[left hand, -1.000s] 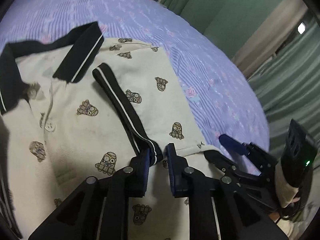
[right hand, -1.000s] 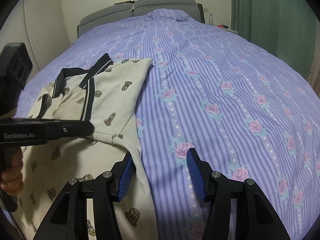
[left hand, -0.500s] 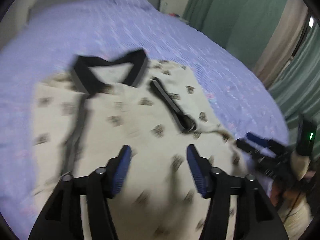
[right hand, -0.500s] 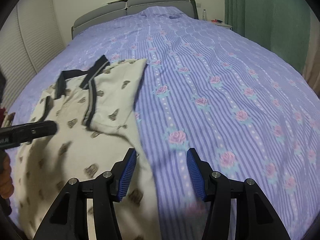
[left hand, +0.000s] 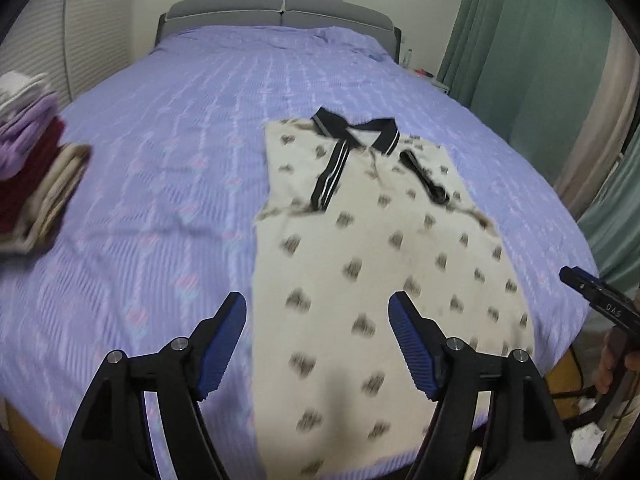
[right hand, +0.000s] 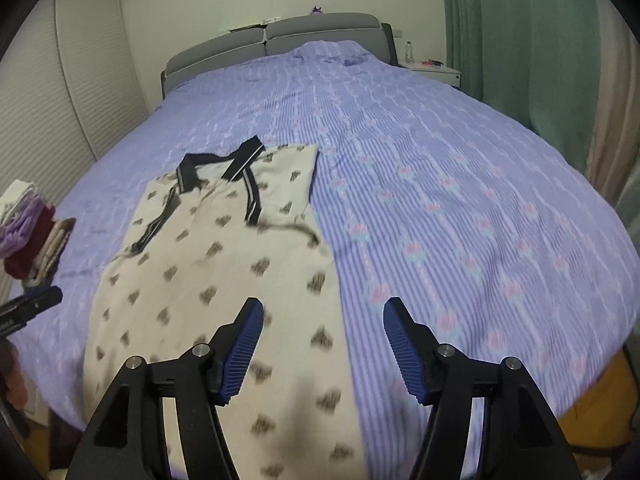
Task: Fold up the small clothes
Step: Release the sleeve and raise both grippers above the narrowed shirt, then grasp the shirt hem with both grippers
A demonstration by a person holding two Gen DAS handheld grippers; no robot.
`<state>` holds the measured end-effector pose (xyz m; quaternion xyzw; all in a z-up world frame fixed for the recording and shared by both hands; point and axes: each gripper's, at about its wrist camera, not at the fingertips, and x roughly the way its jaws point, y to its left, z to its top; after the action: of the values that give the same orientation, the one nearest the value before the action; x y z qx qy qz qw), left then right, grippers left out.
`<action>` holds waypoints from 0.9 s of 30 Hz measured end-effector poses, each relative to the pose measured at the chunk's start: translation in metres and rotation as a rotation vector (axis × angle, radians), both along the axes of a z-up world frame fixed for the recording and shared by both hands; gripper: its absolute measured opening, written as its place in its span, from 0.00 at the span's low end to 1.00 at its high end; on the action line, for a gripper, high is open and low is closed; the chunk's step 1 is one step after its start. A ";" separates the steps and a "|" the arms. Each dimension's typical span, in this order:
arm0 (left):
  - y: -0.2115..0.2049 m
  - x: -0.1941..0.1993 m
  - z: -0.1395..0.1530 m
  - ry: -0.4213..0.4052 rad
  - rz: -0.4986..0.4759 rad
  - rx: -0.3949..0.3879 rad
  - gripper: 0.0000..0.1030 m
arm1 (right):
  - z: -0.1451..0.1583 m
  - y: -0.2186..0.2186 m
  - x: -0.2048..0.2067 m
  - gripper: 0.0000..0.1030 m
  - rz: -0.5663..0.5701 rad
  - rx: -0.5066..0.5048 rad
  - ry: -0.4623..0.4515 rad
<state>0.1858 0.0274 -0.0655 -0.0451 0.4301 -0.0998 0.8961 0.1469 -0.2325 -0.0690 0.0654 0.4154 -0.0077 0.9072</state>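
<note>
A cream polo shirt (left hand: 372,240) with a small dark repeated print lies flat on the bed (left hand: 168,152), on its purple striped cover with pink roses, collar toward the far headboard (left hand: 280,12) and hem at the near edge. Its black collar (left hand: 356,130) with white trim is spread open, and both sleeves are folded inward over the chest, so that 2 black striped cuffs (left hand: 332,176) lie on the front, 1 on each side of the placket. The left gripper (left hand: 318,340) hangs above the near left part of the shirt, its blue-padded jaws opening with nothing between them and no contact with the cloth. The right gripper (right hand: 324,340) hangs over the shirt's right edge where it meets the bare cover, its jaws also opening and empty. At the left edge of the bed, well apart from the shirt, stands a stack of folded clothes (left hand: 32,156) in white, lilac, dark red and beige. Green curtains (right hand: 520,40) hang along the right wall, and a white nightstand (right hand: 436,72) sits beside the headboard. Both views are slightly blurred.
</note>
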 end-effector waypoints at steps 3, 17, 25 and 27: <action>0.002 -0.024 -0.010 0.014 -0.001 -0.002 0.71 | -0.007 0.005 -0.025 0.61 0.002 -0.007 0.013; 0.012 -0.075 -0.074 0.156 0.104 0.000 0.71 | -0.065 -0.013 -0.072 0.61 -0.081 0.104 0.169; 0.019 -0.076 -0.092 0.191 0.094 -0.044 0.71 | -0.074 -0.004 -0.077 0.61 -0.027 0.062 0.189; 0.020 -0.075 -0.097 0.200 0.095 -0.042 0.70 | -0.077 -0.002 -0.075 0.61 -0.012 0.052 0.193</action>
<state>0.1106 0.0473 -0.1626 -0.0938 0.5127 -0.0611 0.8512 0.0718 -0.2347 -0.1463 0.0903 0.5006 -0.0084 0.8609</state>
